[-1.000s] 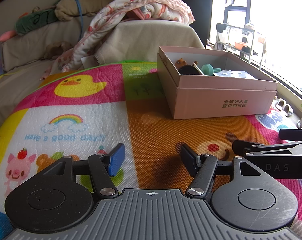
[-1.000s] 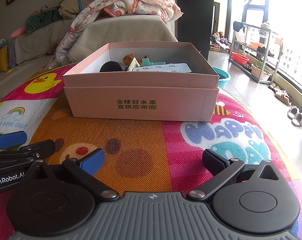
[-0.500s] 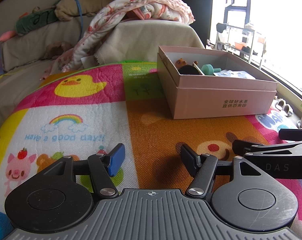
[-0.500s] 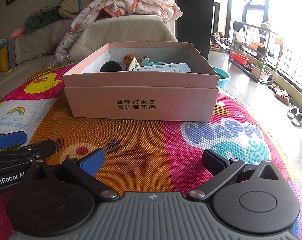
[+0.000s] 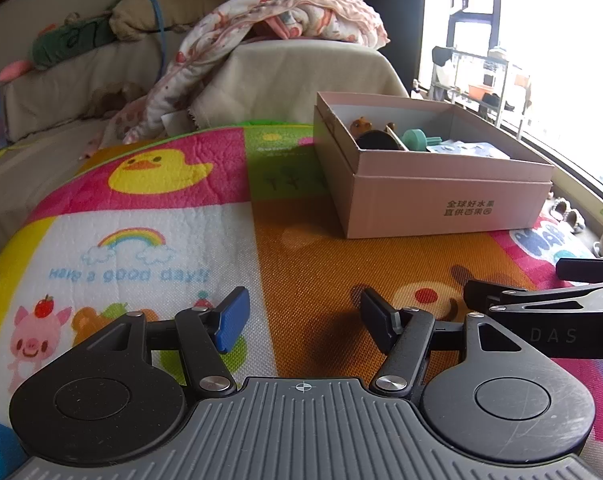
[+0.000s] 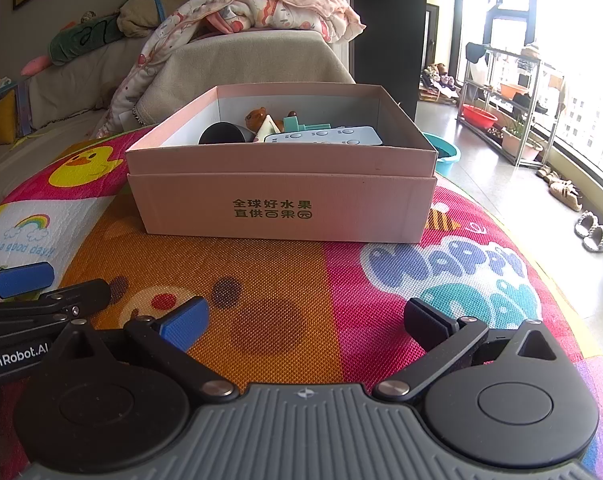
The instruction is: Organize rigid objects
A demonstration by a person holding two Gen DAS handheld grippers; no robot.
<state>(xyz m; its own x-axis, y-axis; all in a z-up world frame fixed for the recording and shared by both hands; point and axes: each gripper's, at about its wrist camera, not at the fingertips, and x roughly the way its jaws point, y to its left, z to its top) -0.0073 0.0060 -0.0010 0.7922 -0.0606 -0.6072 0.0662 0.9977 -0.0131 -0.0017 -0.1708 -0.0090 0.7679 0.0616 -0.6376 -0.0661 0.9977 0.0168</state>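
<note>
A pink cardboard box stands on the colourful play mat; it also shows at the right in the left wrist view. Inside lie a black round object, a brown bear figure, a teal piece and a pale blue remote. My left gripper is open and empty, low over the mat, left of the box. My right gripper is open and empty, in front of the box. Each gripper shows at the edge of the other's view.
A sofa with a blanket and cushions stands behind the mat. To the right are bare floor, a teal basin, slippers and a shelf rack by the window.
</note>
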